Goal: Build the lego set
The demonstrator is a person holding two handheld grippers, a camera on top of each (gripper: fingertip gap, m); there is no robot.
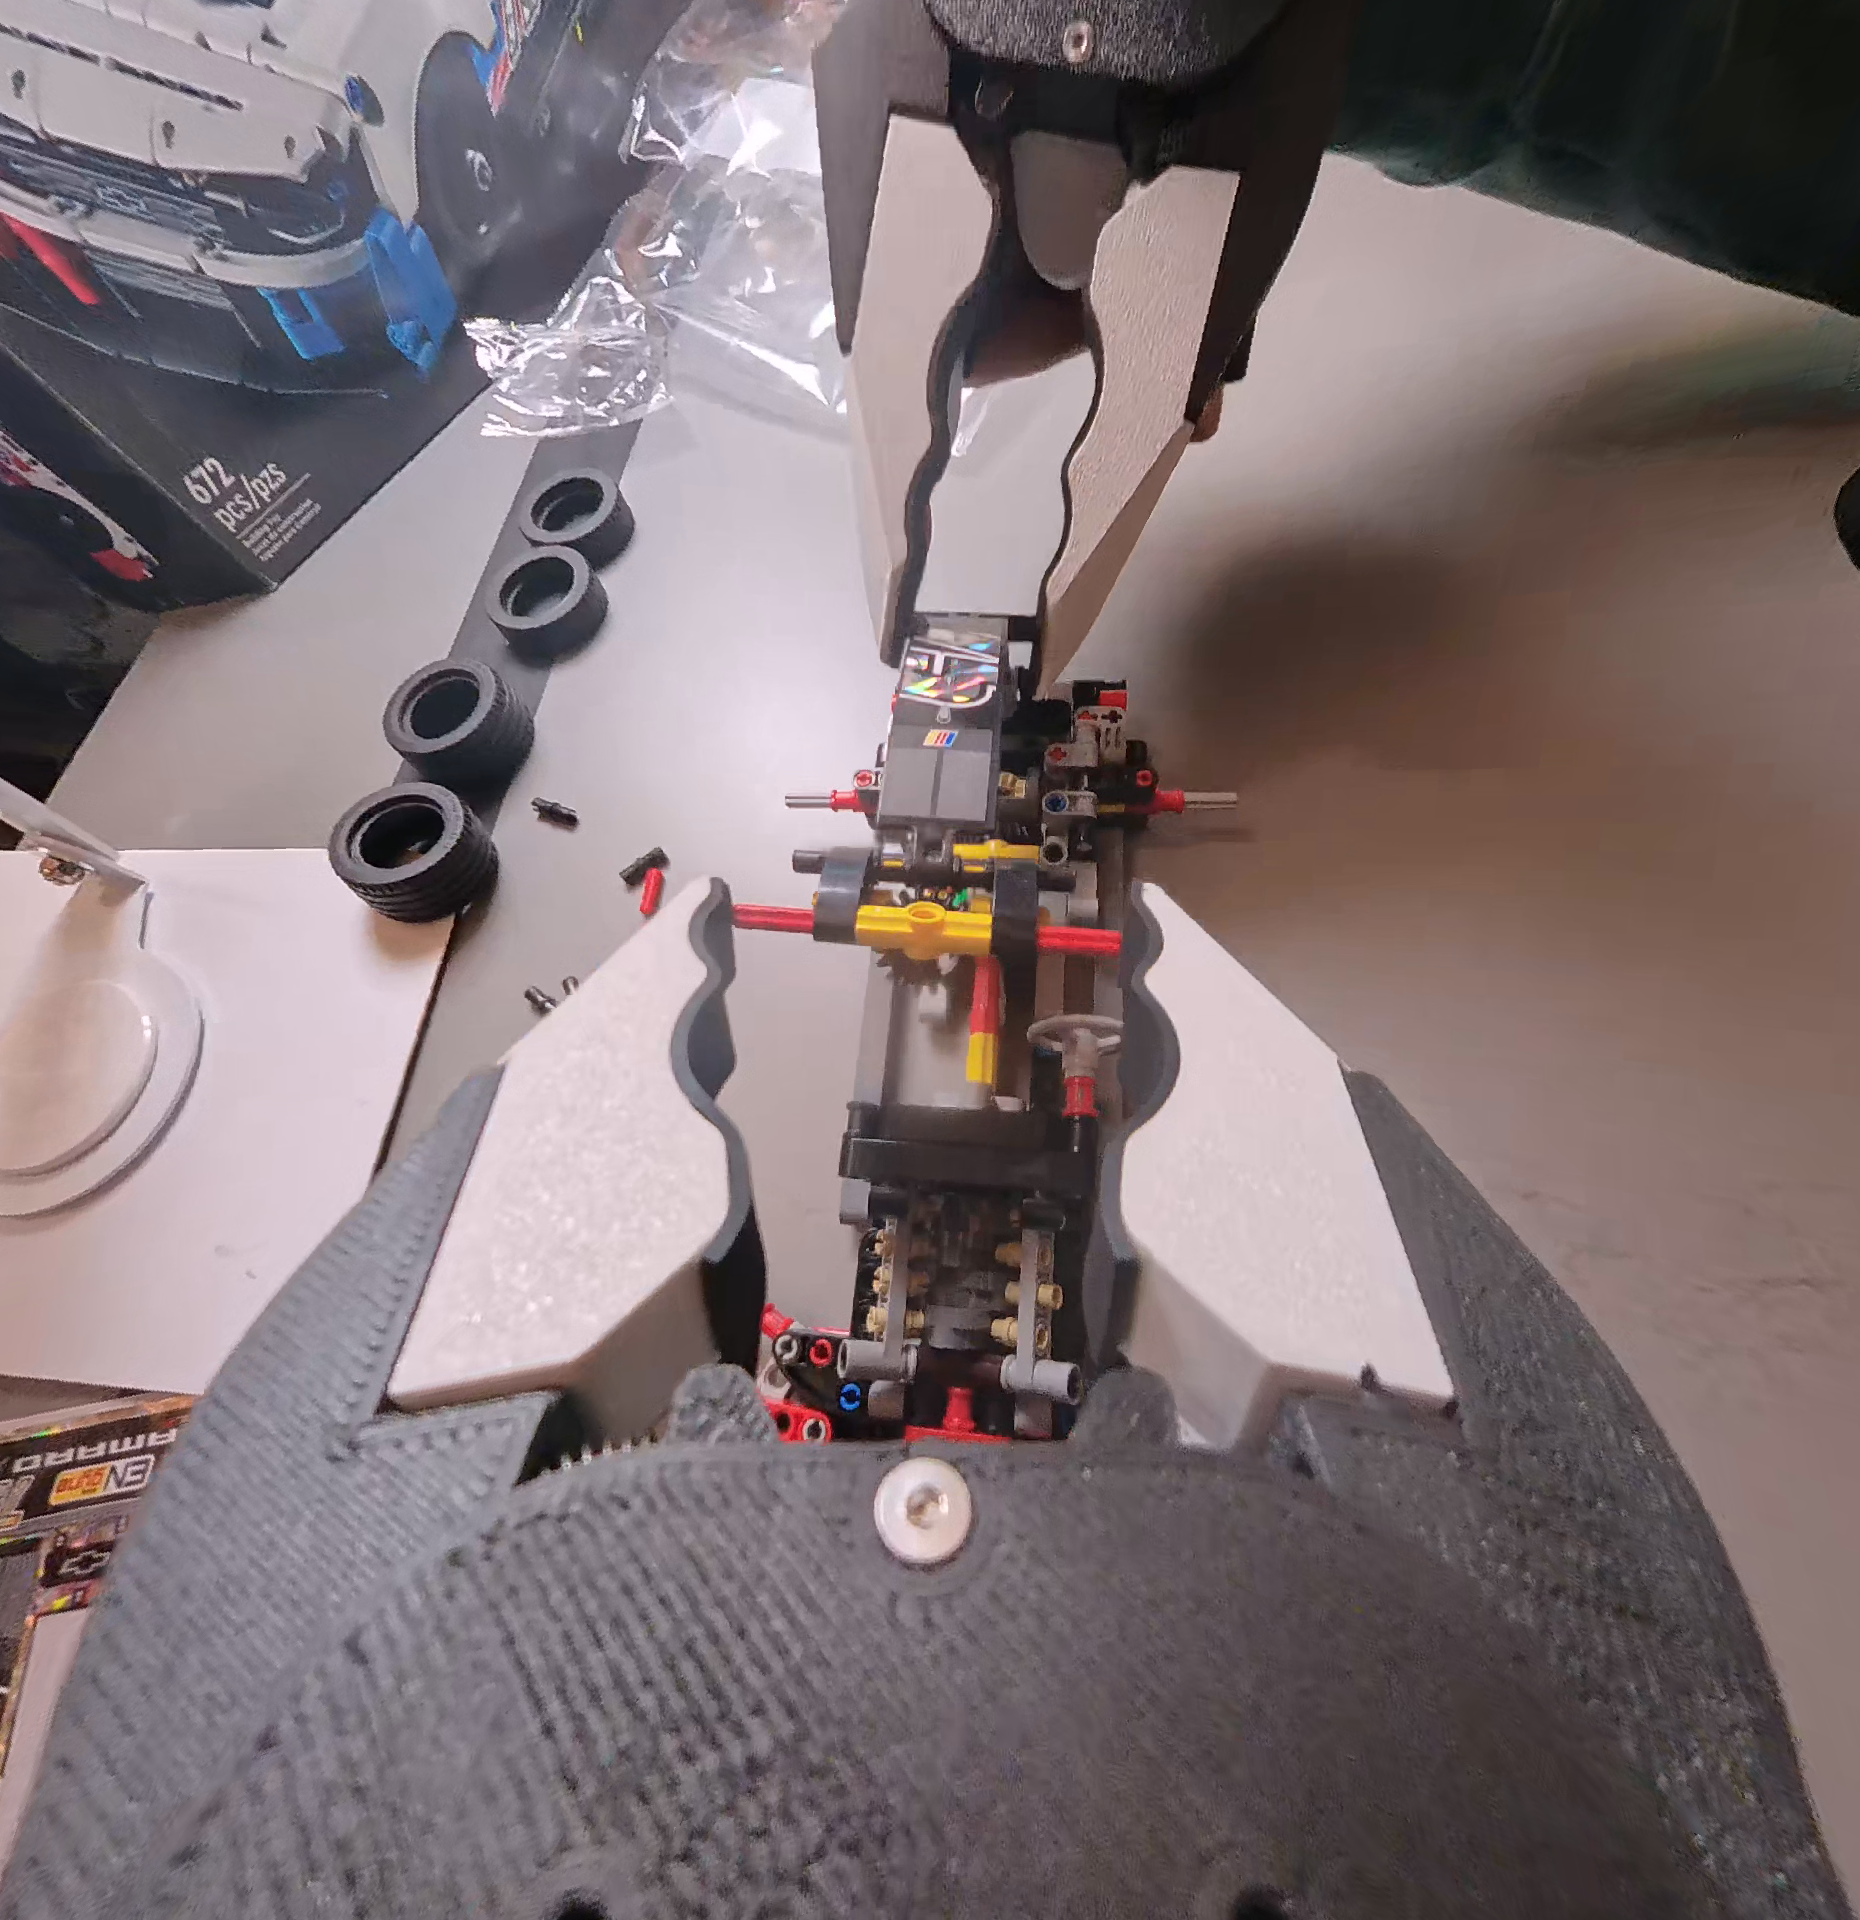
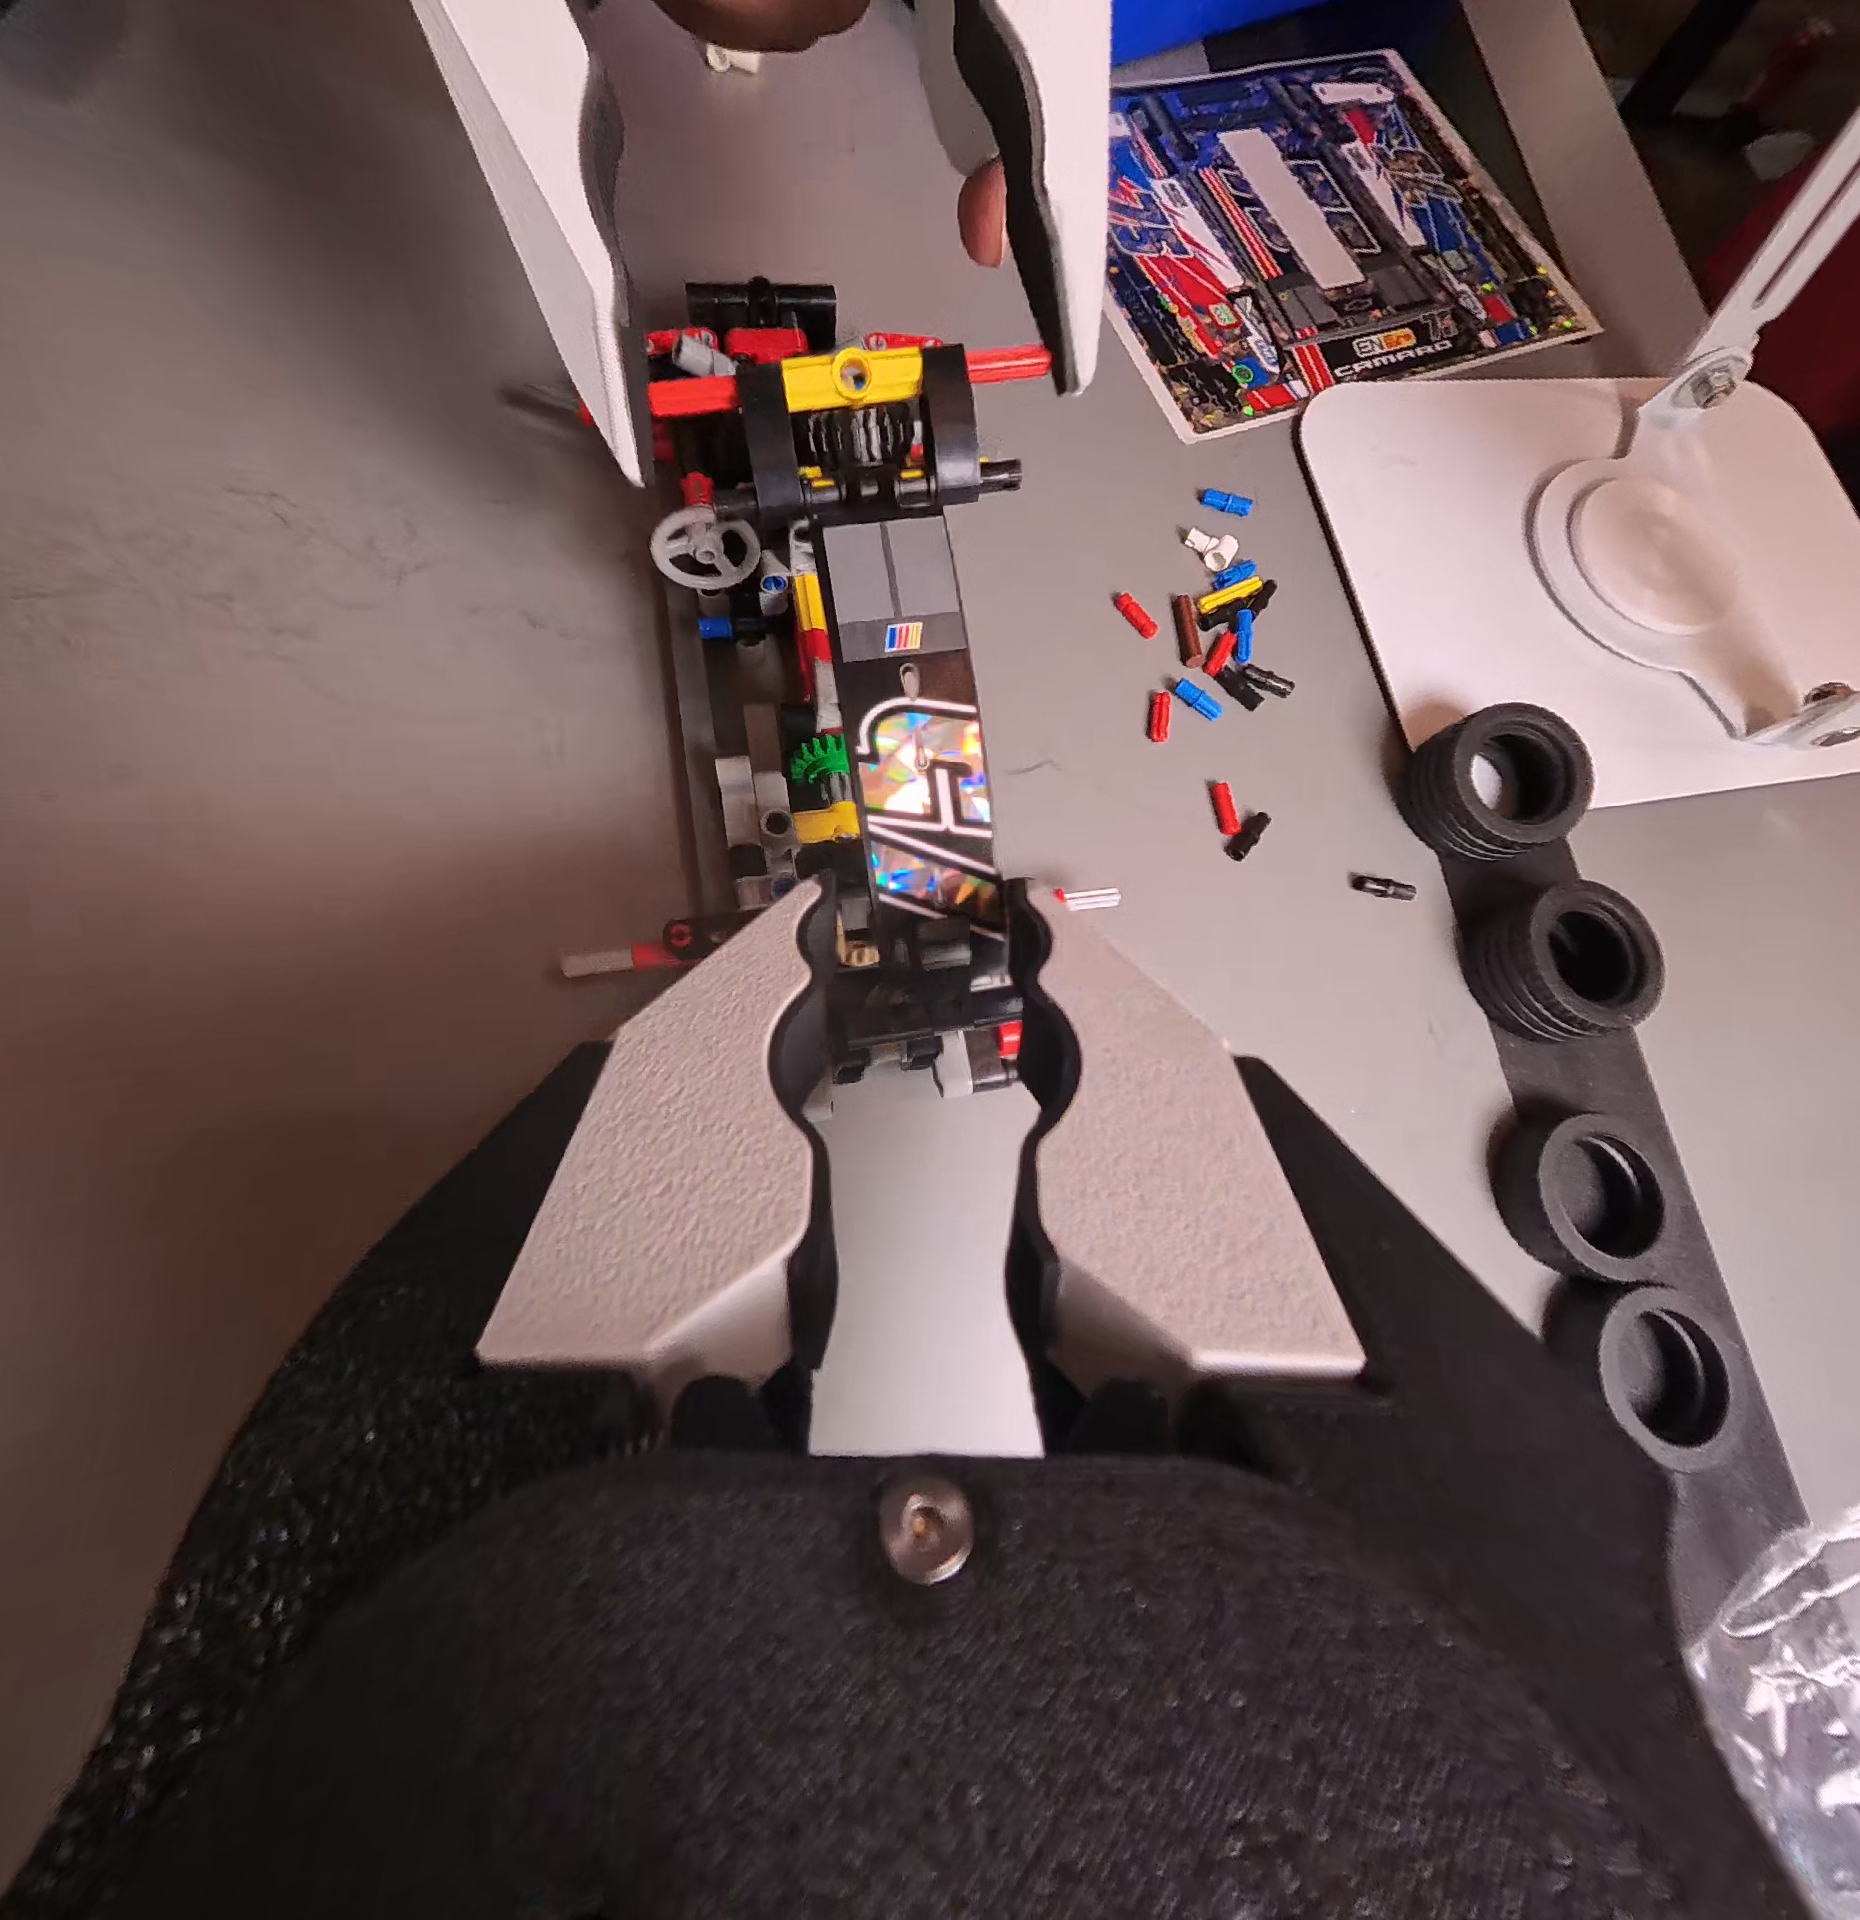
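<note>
- Nearest my left-hand camera sit my left tongs (image 1: 931,1049), spread wide on either side of the half-built lego car chassis (image 1: 967,1060) of black, grey, red and yellow beams; I cannot tell whether the pads touch its flanks.
- From the far end my right tongs (image 2: 921,914) pinch the black panel with the shiny holographic sticker (image 2: 926,769), which lies along the top of the chassis on one side.
- Standing on the grey table (image 1: 1425,935), the chassis lies midway between my two tongs, its long axis running straight from one to the other.
- Its engine block end points at my left tongs; the panel end points at my right ones. A red cross axle (image 1: 926,930) lies crosswise, at right angles to that axis.
- My judgement: the step in hand is seating or steadying the stickered panel on the frame.
- Next I would need to brace with the left tongs and press evenly, so nothing pops loose.
- Four black rubber tyres (image 1: 490,675) and small loose coloured pins (image 2: 1217,644) wait beside the chassis, unfitted.
</note>
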